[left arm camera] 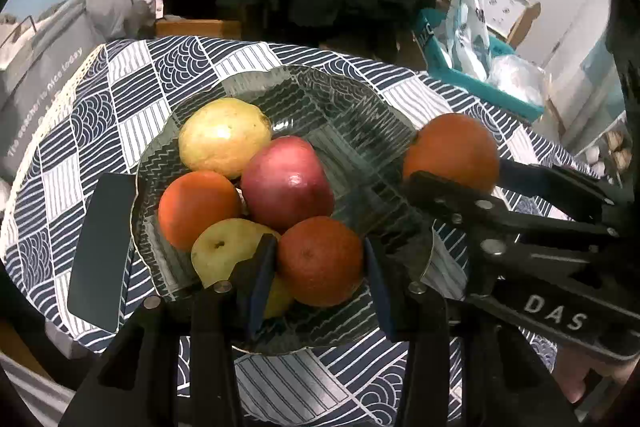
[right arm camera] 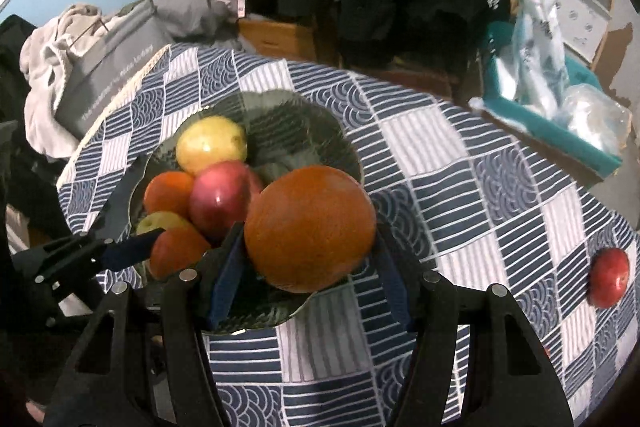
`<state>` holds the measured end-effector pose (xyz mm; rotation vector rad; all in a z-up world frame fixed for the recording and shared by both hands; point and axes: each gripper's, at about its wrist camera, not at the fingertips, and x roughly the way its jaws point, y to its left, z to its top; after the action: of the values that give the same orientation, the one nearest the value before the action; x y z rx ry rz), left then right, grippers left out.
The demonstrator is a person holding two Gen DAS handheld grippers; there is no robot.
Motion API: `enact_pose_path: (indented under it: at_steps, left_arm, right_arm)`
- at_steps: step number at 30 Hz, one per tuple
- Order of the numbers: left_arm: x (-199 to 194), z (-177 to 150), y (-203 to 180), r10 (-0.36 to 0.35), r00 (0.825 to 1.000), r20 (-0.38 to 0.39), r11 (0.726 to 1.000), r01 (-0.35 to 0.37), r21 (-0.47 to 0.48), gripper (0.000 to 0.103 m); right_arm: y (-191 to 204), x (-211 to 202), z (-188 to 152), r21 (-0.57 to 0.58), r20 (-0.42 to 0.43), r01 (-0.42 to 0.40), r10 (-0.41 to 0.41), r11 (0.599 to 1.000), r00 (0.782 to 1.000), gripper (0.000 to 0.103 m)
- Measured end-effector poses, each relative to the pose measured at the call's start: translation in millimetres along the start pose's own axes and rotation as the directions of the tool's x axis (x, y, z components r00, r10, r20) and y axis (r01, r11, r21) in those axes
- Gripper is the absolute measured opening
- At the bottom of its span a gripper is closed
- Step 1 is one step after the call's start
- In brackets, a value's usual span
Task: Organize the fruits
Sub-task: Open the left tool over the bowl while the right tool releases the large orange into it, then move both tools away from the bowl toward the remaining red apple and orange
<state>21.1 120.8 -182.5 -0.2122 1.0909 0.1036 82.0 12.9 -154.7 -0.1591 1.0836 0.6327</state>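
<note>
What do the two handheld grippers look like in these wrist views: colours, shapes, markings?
Both are black, angular frames with triangular cut-outs and round silver bolt heads. The left gripper and the right gripper each have two flat fingers faced with dark blue pads. White letters "DAS" mark the right gripper's side in the left wrist view. No cables or sleeves show.

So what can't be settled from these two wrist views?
- Left wrist view: whether the dark orange gripped by the left gripper rests in the clear ribbed glass bowl; fruit and fingers hide its underside.
- The yellow-green pear: its lower part is behind a finger.
- Right wrist view: the large orange in the right gripper hides the bowl's near side.
- The red apple is blurred.
</note>
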Motion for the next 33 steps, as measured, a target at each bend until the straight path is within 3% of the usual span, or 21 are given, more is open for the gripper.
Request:
enact_pose_path:
  at_steps: [11,13,16,33]
  left_arm:
    - [1.5,-1.8,-2.4,0.000,1.000,0.005,1.000,0.000,0.011,0.048]
    - [2.2,-1.5,-4.3,-0.022,1.000,0.003,1.000,0.022,0.012,0.060]
    - [1.2,-2.7,-8.1,-0.008,1.000,0.014,1.000,0.007,0.019,0.067]
    - [-9.1,6.3,-8.1,0.000,1.000,0.026,1.000,0.001,-0.025,0.069]
  right_arm:
    - [-6.3,15.3,-1.3,0.064,-0.058,-0.072,0.076,0.995,0.995,0.064]
    - [-7.6,14.5,-1.0,0.071,-0.050,-0.090,0.093,0.993,0.994,0.066]
    - [-9.3,8.5,2.5,0.084,-0.024,-0.114,0.116,0.990,0.993,0.071]
    - [-22.1,-29.8,6.1,0.046,0.050,0.076,-0.078,0.996,0.996,0.071]
